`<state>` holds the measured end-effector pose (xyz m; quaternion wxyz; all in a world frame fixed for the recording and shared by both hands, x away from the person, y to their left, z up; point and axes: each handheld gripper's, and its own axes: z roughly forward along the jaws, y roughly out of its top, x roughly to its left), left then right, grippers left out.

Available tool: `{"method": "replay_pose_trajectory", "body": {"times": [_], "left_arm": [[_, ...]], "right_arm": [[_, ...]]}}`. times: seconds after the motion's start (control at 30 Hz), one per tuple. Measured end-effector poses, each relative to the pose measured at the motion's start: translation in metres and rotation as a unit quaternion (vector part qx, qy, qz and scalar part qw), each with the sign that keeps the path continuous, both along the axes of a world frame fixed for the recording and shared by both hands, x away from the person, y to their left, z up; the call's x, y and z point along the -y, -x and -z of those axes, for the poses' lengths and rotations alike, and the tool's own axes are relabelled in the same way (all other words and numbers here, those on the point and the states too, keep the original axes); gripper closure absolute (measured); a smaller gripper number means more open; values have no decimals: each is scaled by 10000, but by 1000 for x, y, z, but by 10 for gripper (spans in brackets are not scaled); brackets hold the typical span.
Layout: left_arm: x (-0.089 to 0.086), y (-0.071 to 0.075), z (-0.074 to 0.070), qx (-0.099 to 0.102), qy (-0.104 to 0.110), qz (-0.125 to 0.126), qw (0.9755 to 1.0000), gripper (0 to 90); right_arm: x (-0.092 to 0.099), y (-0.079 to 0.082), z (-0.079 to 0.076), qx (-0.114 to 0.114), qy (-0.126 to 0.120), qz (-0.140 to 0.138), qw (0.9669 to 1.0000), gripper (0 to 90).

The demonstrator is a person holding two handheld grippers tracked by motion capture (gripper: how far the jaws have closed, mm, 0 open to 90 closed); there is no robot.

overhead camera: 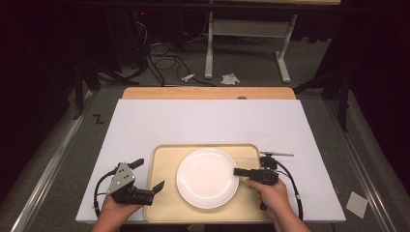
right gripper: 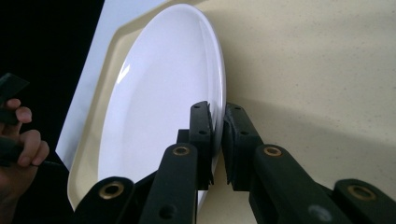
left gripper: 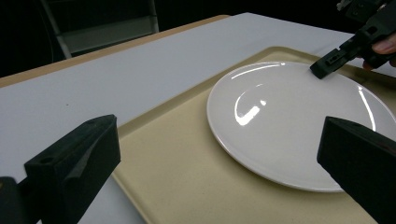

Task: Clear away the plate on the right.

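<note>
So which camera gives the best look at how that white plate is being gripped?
The right gripper view: its jaws straddle the plate rim close up, one pad on each side. The high view shows the whole plate on the tray, grip tiny. The left gripper view shows the plate with the right gripper at its far edge.

plain white plate [overhead camera: 207, 178], pale beige tray [overhead camera: 164, 164], white table cover [overhead camera: 203, 121], black tool [overhead camera: 238, 171]

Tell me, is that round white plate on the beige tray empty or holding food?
Empty. The round white plate shows only bare glossy surface with light reflections, resting on the beige tray.
</note>
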<state>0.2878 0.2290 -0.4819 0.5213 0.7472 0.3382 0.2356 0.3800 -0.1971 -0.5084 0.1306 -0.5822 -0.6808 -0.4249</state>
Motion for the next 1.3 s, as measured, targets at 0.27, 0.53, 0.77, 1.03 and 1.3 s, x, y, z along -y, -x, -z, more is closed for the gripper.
{"method": "replay_pose_trajectory", "body": {"times": [0.27,0.53,0.77,1.03,1.3], "left_arm": [[2,0,1,-10,-32,54,10000,2],[3,0,1,-71,-63,102,9999,3],[3,0,2,-75,-67,94,9999,2],[3,-1,2,-180,-63,12,9998,3],[1,-4,3,-269,-46,-157,9995,5]], "right_arm": [[0,0,2,-59,141,-33,9999,835],[0,2,3,-59,359,-27,9993,822],[3,2,1,50,287,-50,9996,744],[9,3,-12,506,381,-115,9979,686],[16,11,-37,1449,688,-60,9870,650]]}}
